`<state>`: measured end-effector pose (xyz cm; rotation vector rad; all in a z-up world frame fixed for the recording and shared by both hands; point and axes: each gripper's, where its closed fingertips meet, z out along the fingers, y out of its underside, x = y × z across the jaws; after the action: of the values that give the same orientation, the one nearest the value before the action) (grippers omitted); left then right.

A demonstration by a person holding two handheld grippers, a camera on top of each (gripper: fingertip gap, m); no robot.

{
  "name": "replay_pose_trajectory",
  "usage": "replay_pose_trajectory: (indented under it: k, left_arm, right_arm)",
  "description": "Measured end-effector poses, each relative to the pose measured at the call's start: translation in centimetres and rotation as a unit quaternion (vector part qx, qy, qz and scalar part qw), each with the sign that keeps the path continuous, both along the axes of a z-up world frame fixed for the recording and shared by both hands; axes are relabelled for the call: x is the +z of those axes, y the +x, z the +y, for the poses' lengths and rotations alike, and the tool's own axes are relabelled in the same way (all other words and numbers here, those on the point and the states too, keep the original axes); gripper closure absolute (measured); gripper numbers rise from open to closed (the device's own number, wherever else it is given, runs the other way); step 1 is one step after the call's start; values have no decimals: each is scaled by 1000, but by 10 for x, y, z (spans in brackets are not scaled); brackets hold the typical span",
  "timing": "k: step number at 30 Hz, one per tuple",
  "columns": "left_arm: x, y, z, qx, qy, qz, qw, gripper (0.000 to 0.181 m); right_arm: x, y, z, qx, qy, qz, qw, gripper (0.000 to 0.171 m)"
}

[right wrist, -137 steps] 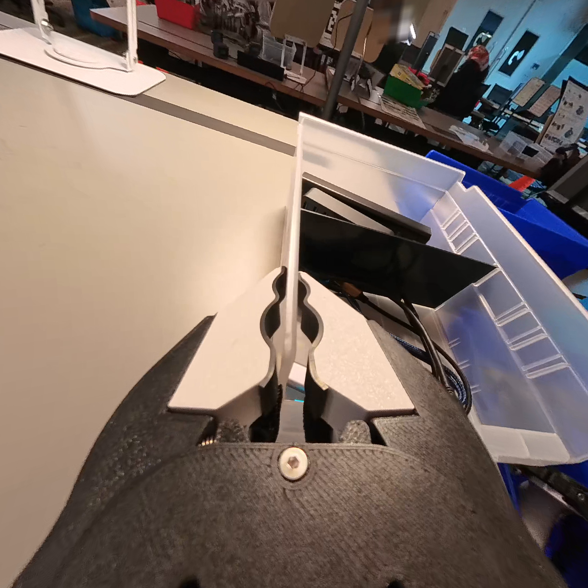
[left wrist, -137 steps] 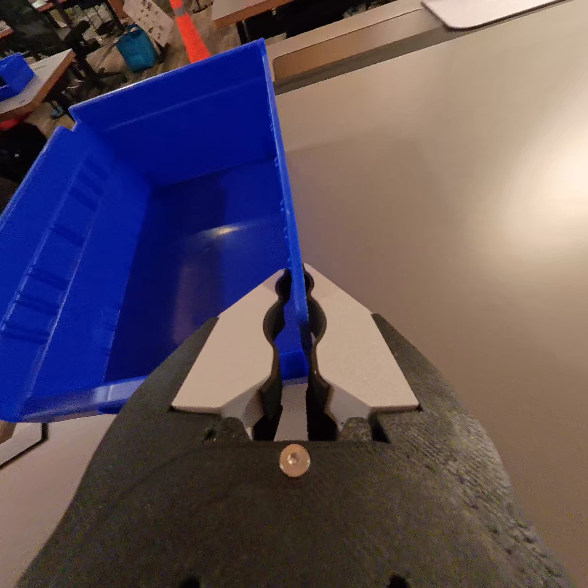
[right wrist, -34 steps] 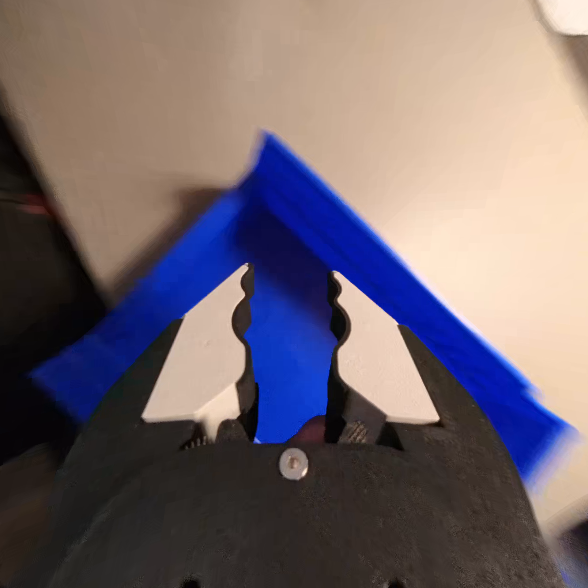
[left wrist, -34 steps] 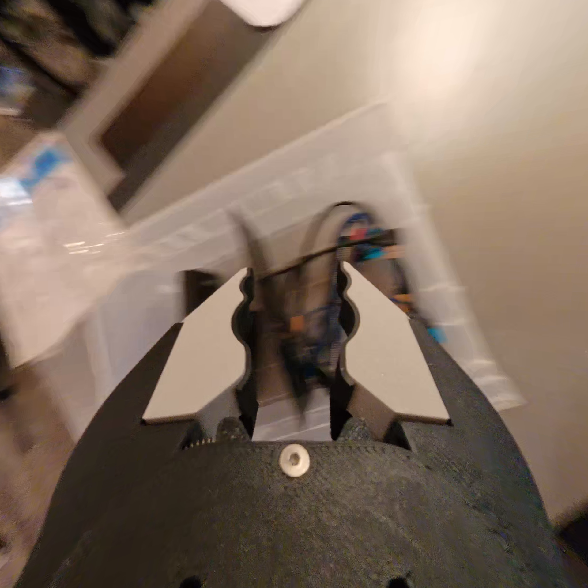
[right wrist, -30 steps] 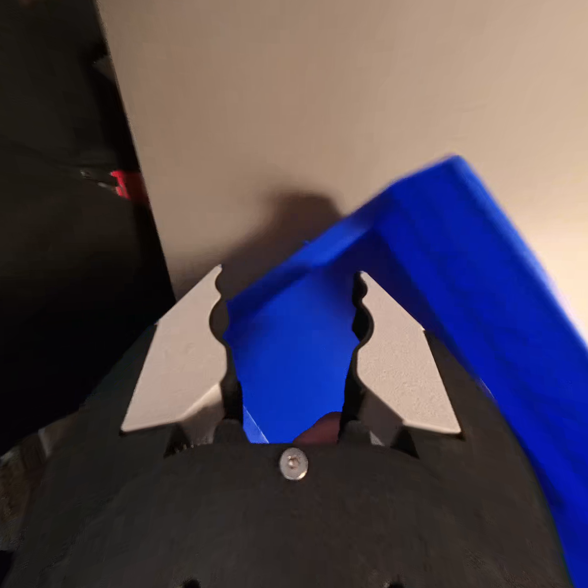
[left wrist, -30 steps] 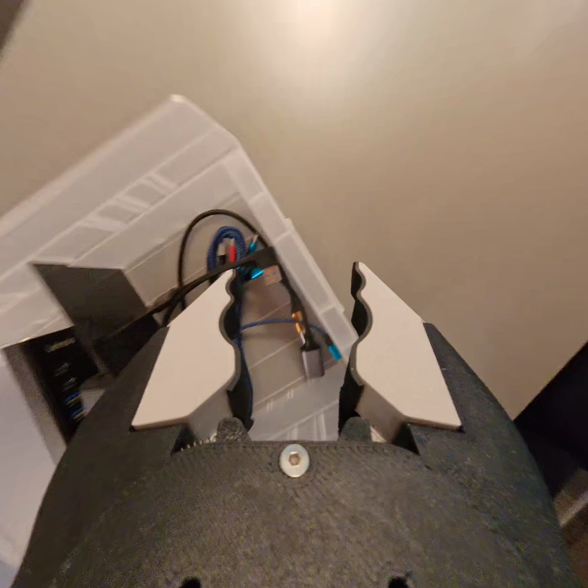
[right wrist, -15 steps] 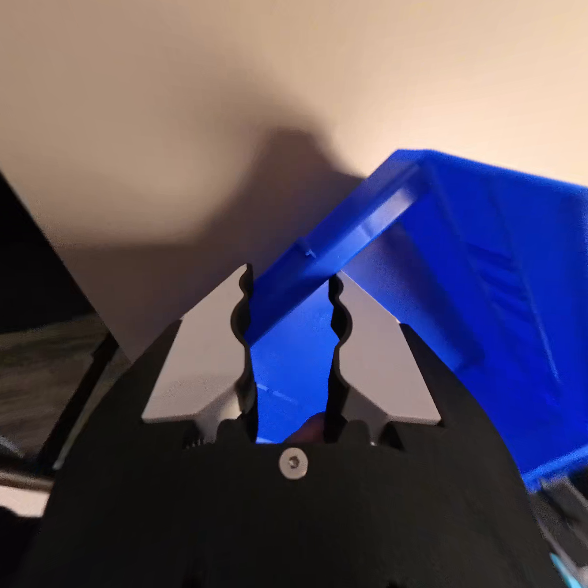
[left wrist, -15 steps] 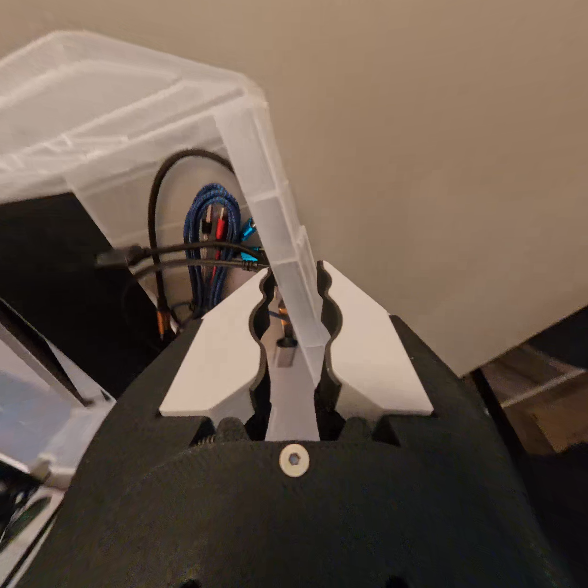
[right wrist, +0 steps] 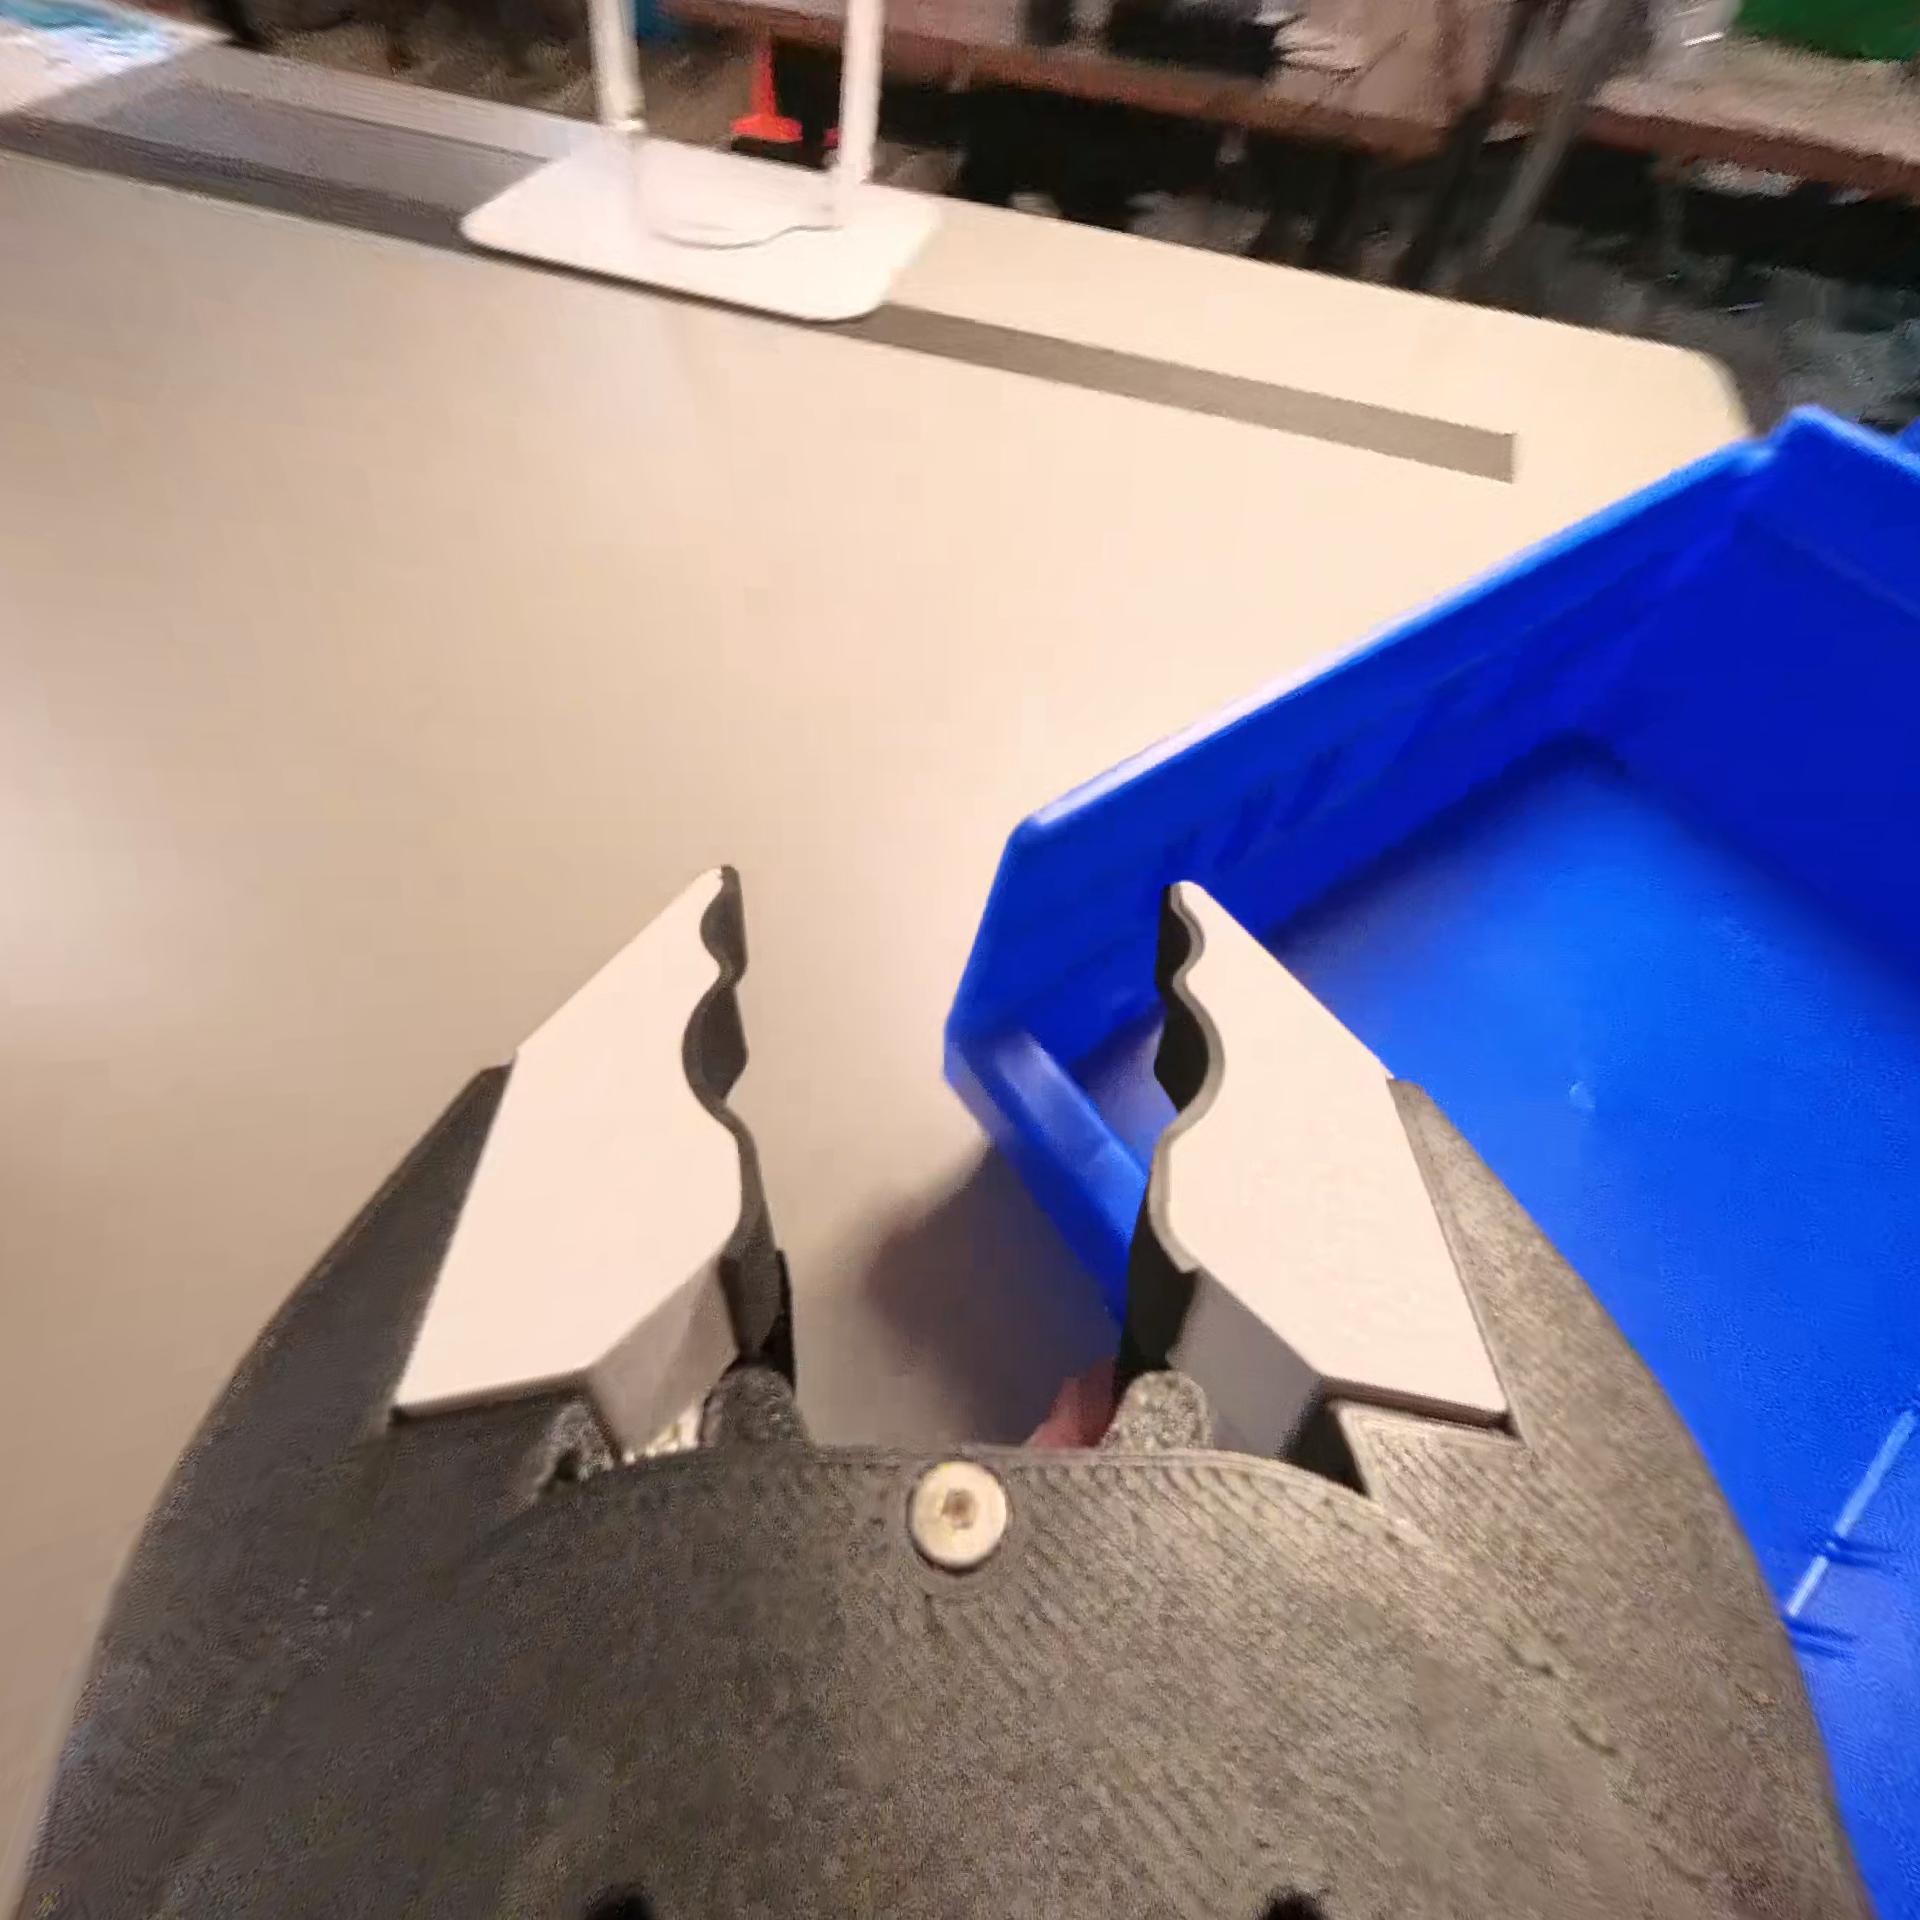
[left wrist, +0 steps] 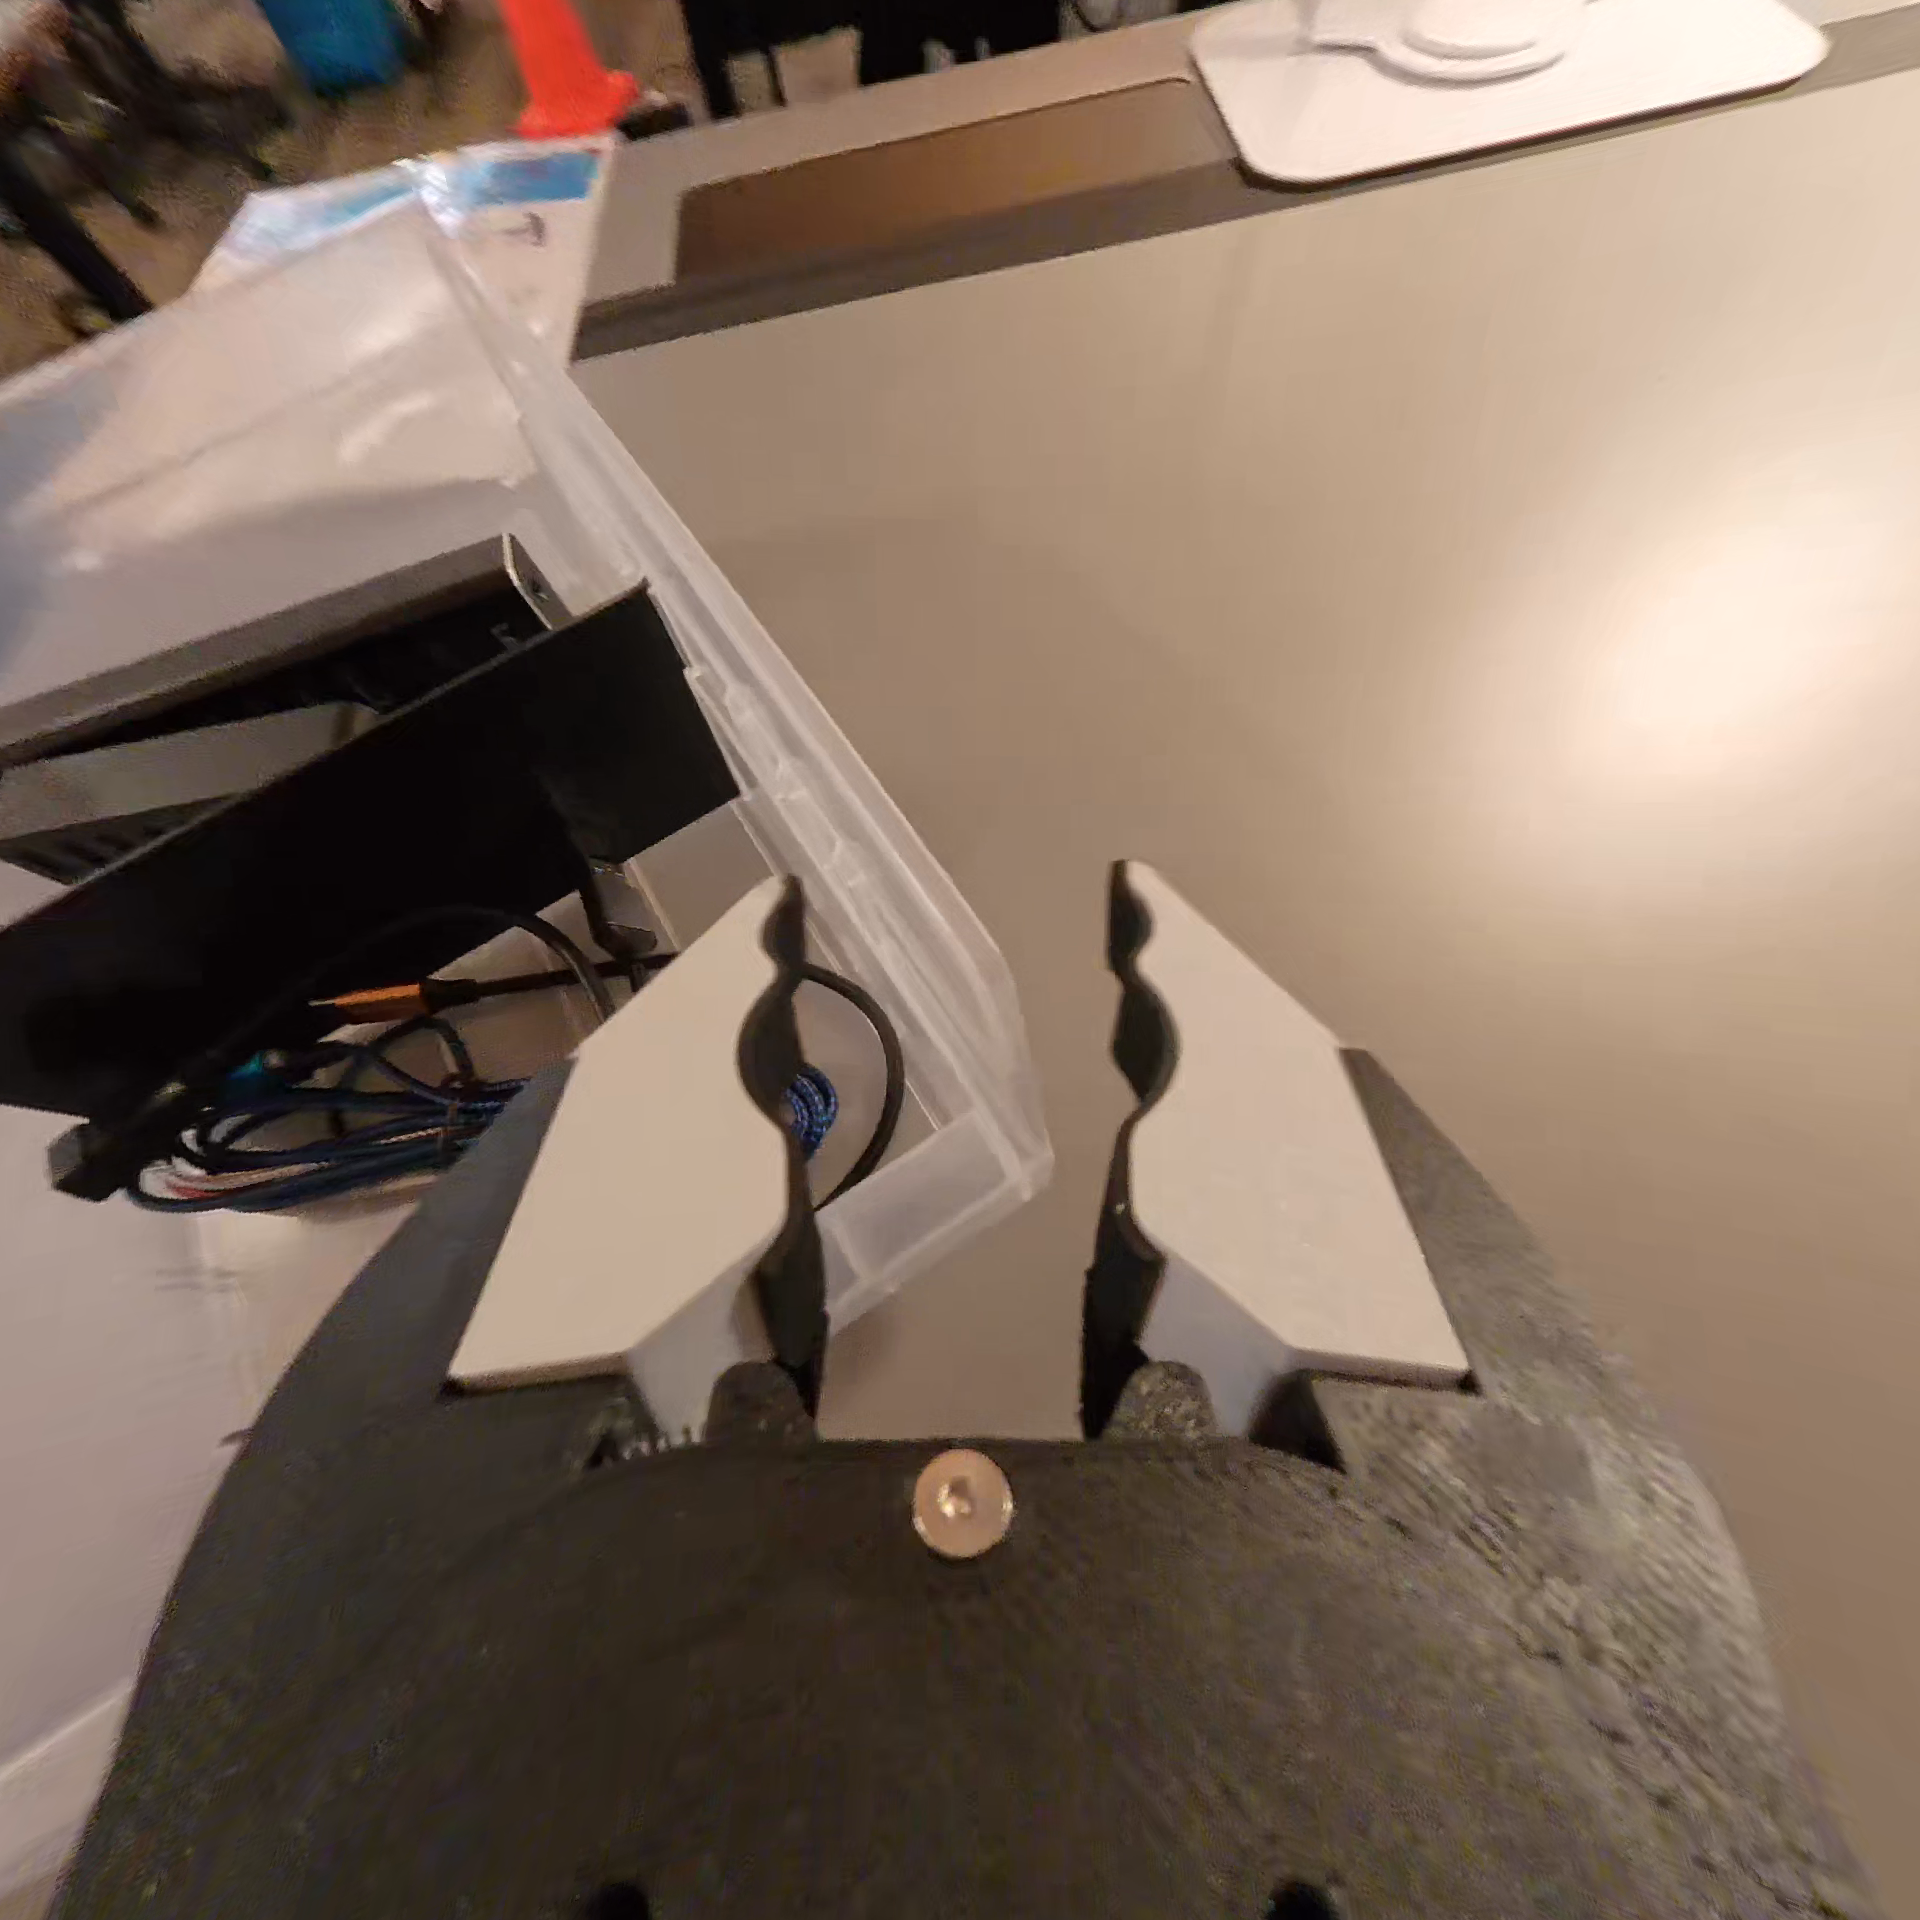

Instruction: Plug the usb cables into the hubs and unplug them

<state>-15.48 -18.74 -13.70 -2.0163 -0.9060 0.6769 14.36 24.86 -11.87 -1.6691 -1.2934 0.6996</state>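
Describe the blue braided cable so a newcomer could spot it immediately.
Start at the clear plastic bin on the tan table's left side, beside the open left gripper. Under the tilted black hubs lies a bundle of cables. The blue braided cable is coiled there; the neighbouring cable is plain black.

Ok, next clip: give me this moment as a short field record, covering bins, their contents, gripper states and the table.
clear bin: translucent plastic bin, on the table at left of the left wrist view
clear bin contents: dark flat hubs, braided blue cables, black cable
blue bin, right side of the right wrist view, nothing seen inside
left gripper: open, clear bin's corner between its fingers
right gripper: open, blue bin's corner between its fingers
table: beige, white stand base at the far edge
plugging: not begun
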Motion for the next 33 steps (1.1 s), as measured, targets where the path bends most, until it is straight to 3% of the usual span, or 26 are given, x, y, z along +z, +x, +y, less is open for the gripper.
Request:
replay_pose_trajectory:
  k: [2,3,4,8,13,17,22,27,33]
  left_arm:
    - [1,-5,-7,32,-39,61,997,151]
    - [2,-4,-9,31,-54,78,995,152]
    - [3,-3,-13,33,-56,86,994,154]
    - [5,1,-42,45,-40,95,994,163]
    - [6,1,-89,91,-39,100,990,175]
    - [7,-6,-94,94,-50,108,989,169]
    - [7,-12,-97,75,-59,97,991,174]
    - [7,-21,-120,55,-54,78,994,173]
    - [7,-35,-140,49,-32,65,996,174]
  right_arm:
    - [-1,-4,17,-54,54,3,997,115]
    - [0,-4,23,-66,81,3,994,135]
    - [1,-2,26,-69,100,7,993,142]
    - [2,19,28,-56,117,29,991,146]
    - [2,60,51,-100,137,29,985,157]
    - [-11,65,60,-98,103,11,990,149]
    - [-11,61,64,-71,160,-1,984,157]
    - [-11,69,67,-9,159,7,987,158]
    - [-11,89,100,-60,129,18,990,168]
